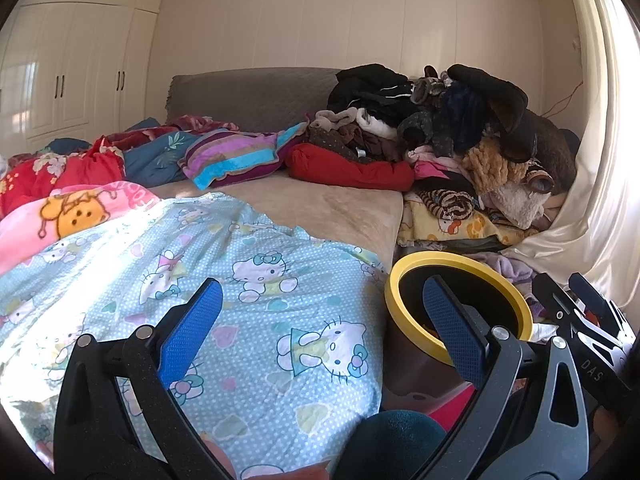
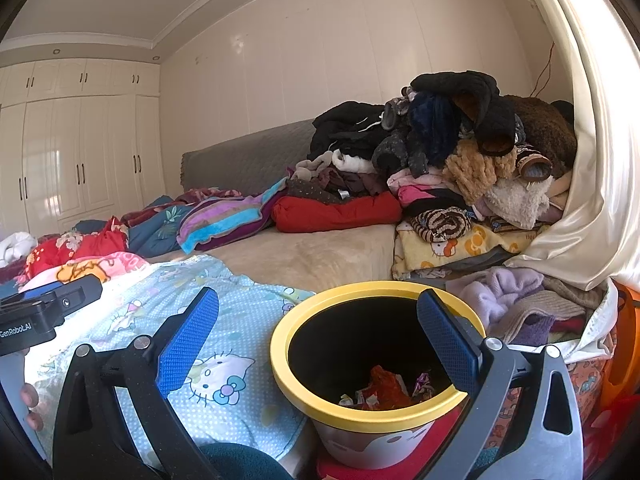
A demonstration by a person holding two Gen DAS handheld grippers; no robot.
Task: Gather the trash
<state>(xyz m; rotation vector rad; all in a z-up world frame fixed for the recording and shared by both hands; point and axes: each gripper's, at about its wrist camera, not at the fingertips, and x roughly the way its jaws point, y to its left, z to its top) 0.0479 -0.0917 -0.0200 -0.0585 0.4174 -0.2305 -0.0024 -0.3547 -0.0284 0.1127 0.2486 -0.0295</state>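
Trash [image 2: 384,390] lies at the bottom of a yellow-rimmed bin [image 2: 288,376] that stands just beside the bed [image 2: 312,256]: crumpled wrappers, red and silvery, only partly visible past the rim, and their exact kind is hard to make out. In the left wrist view the bin [image 1: 400,300] shows only its rim and dark inside; its contents are hidden there by the blue pad of 1 finger. The right gripper [image 2: 318,344] hangs over the bin with its jaws spread wide and nothing between them, 1 finger in front of the bin's mouth and the other over the light blue cartoon-cat blanket [image 2: 224,392]. The left gripper [image 1: 322,330] is likewise wide apart and holds nothing, above the same blanket [image 1: 260,320]. The right gripper's black frame [image 1: 580,320] is cut off at the right edge of the left view. At the left edge of the right view, 2 fingertips [image 2: 30,396] of a hand show beside the left gripper's body; the rest is out of frame. A heap of clothes [image 2: 452,152] fills the far corner of the bed, against a cream curtain [image 2: 592,208].
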